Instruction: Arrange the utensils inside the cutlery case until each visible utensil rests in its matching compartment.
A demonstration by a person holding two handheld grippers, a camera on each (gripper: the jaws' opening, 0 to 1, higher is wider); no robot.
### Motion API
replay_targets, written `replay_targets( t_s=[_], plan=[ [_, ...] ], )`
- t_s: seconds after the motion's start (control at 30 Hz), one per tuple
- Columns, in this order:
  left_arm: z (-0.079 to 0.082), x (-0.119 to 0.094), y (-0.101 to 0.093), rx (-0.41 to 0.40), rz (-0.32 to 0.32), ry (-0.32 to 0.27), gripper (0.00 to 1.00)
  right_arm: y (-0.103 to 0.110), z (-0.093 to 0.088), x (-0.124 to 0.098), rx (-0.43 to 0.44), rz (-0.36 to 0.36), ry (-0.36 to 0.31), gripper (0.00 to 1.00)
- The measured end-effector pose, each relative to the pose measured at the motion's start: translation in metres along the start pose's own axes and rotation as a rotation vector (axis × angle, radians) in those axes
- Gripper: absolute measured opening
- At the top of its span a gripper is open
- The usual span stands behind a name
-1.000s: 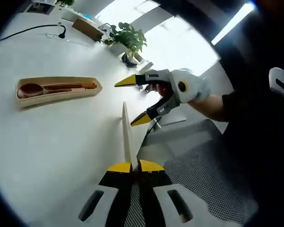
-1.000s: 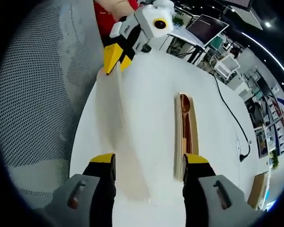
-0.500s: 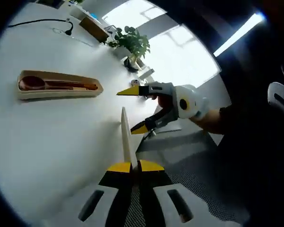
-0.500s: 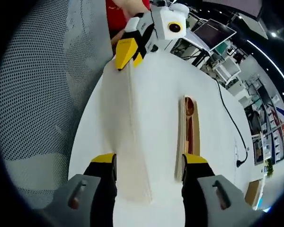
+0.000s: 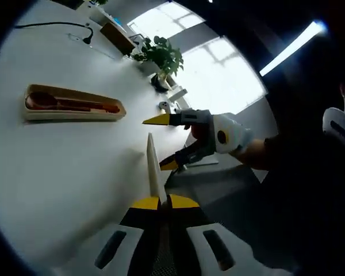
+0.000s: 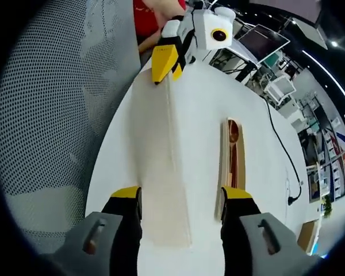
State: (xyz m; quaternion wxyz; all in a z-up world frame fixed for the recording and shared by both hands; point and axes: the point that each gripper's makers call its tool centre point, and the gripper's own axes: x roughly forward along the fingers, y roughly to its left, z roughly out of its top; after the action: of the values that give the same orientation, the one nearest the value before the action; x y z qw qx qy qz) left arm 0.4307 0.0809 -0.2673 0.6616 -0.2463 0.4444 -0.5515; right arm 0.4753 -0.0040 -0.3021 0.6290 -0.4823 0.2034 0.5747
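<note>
In the left gripper view, the left gripper (image 5: 160, 202) at bottom centre has its jaws pressed together on the end of a thin cream lid (image 5: 153, 172), seen edge-on and pointing up the frame. The right gripper (image 5: 165, 142), right of centre, has its jaws spread wide. At upper left, the cutlery case (image 5: 72, 104) lies on the white table (image 5: 57, 167) with a wooden spoon (image 5: 43, 101) inside. In the right gripper view, the lid (image 6: 161, 167) shows as a broad flat panel, and the case (image 6: 233, 164) stands right of centre.

Left gripper (image 5: 160, 202): black jaws tipped yellow, white slotted housing; right gripper (image 6: 180, 194) alike, grey-white; red sleeve (image 6: 148, 10) behind.
</note>
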Motion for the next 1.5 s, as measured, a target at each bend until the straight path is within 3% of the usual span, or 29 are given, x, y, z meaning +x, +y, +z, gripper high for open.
replay_targets(
  t_s=[0.2,0.5,0.73,0.83,0.87,0.93,1.37,1.5],
  plan=[
    [0.003,-0.003,0.000,-0.021,-0.006,-0.015,0.04,-0.002,0.001,0.001,-0.012,-0.007,0.012,0.54],
    [0.013,-0.012,-0.005,-0.116,-0.060,-0.096,0.04,-0.004,0.013,0.003,-0.009,-0.001,-0.022,0.55],
    [0.014,-0.015,-0.008,-0.145,-0.081,-0.103,0.04,-0.004,0.019,0.006,-0.032,0.032,-0.040,0.48],
    [0.013,-0.018,-0.007,-0.158,-0.088,-0.097,0.04,0.009,0.020,0.008,-0.055,0.120,-0.045,0.39],
    [0.013,-0.019,-0.008,-0.165,-0.097,-0.101,0.04,0.006,0.021,0.009,-0.056,0.104,-0.043,0.39],
    [0.010,-0.020,-0.006,-0.179,-0.098,-0.091,0.04,0.013,0.022,0.011,-0.048,0.135,-0.038,0.38],
    [0.007,-0.020,-0.008,-0.194,-0.118,-0.073,0.04,0.019,0.024,0.013,-0.058,0.147,-0.031,0.38],
    [0.014,-0.022,-0.005,-0.187,-0.117,-0.110,0.04,0.015,0.024,0.011,-0.042,0.140,-0.033,0.37]
  ],
)
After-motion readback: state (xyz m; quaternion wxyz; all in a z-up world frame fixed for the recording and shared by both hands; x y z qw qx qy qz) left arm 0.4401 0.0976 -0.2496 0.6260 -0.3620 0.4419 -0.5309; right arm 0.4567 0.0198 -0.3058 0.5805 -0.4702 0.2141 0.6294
